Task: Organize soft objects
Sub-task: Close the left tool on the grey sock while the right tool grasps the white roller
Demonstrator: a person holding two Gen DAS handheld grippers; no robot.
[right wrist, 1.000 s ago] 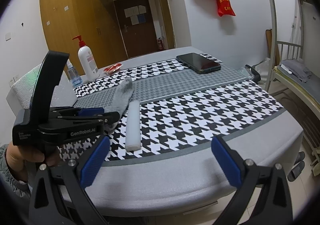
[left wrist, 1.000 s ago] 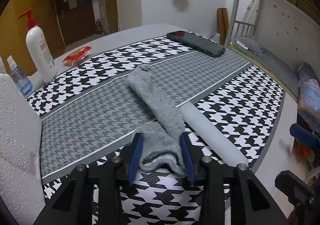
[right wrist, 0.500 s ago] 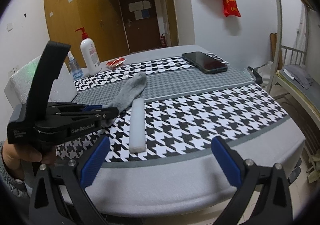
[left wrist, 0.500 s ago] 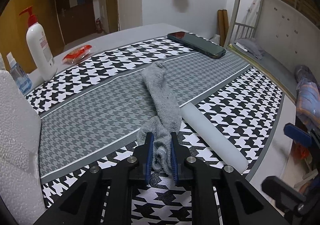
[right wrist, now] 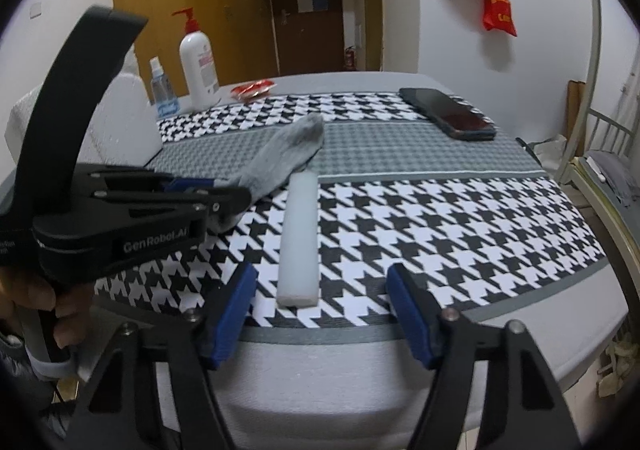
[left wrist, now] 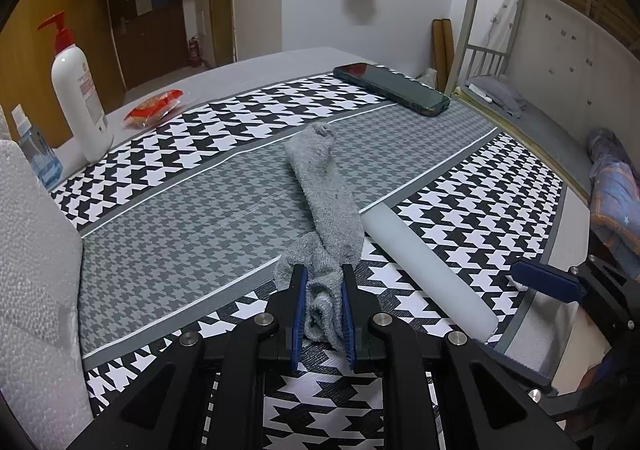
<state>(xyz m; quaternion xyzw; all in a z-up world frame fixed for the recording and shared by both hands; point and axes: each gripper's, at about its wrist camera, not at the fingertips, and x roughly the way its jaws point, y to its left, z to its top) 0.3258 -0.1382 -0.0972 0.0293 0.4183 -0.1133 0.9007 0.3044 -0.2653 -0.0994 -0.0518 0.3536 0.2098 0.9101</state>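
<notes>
The left gripper (left wrist: 323,292) is clamped on the near, bunched end of a grey sock (left wrist: 326,194), its blue pads pressing the folded cloth from both sides. From that pinch the sock runs away toward 12 o'clock, lying limp across the grey middle band of the houndstooth mat (left wrist: 168,234). Just beside the sock, toward 3 o'clock, a white foam bar (left wrist: 424,264) lies on the black-and-white part of the mat, its far end touching the sock.

The right gripper (right wrist: 322,308) hangs over the near table edge with its jaws spread wide and nothing between them; the near end of the foam bar (right wrist: 299,240) sits toward 12 o'clock of the gap between its fingers. In its view the left gripper shows at 9 o'clock, with the sock (right wrist: 280,160) trailing from it.

Farther out, a black phone (left wrist: 390,88) lies at 1 o'clock, a red packet (left wrist: 152,112) at 11 o'clock, and a white pump bottle (left wrist: 80,90) and a small spray bottle (left wrist: 38,150) stand at 10 o'clock beside a white foam block (left wrist: 36,270).
</notes>
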